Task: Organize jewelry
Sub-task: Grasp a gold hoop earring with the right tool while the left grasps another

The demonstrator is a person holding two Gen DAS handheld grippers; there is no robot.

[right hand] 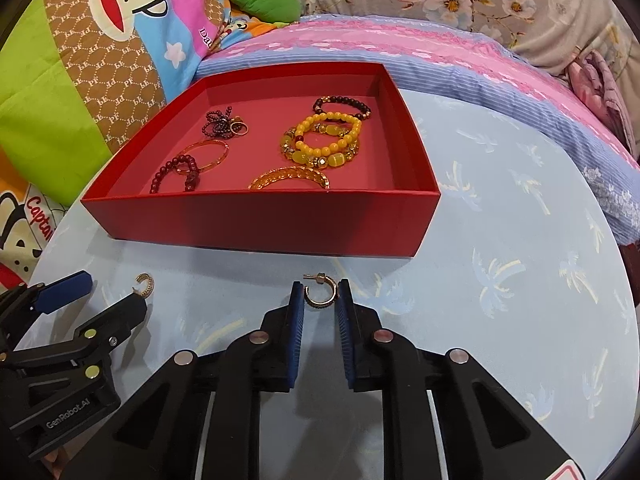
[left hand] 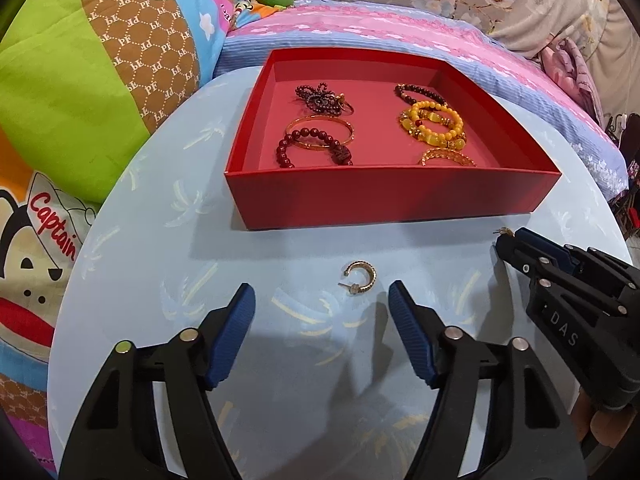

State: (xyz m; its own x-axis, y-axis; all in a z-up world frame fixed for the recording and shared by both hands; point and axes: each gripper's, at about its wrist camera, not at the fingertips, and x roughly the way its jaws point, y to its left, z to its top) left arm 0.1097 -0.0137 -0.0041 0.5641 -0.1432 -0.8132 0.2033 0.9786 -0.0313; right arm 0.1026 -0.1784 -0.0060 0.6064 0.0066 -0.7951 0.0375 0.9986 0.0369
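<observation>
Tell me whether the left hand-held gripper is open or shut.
Open. The left hand-held gripper has its blue fingers spread wide, with a gold hoop earring lying untouched on the table between them.

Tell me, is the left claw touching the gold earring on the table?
Apart. The left wrist view shows the left claw open, with bare table between the earring and both fingers.

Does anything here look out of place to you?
Yes: two gold hoop earrings sit outside the red box that holds the other jewelry. One earring lies on the table before the left tool; the right tool pinches the other.
</observation>
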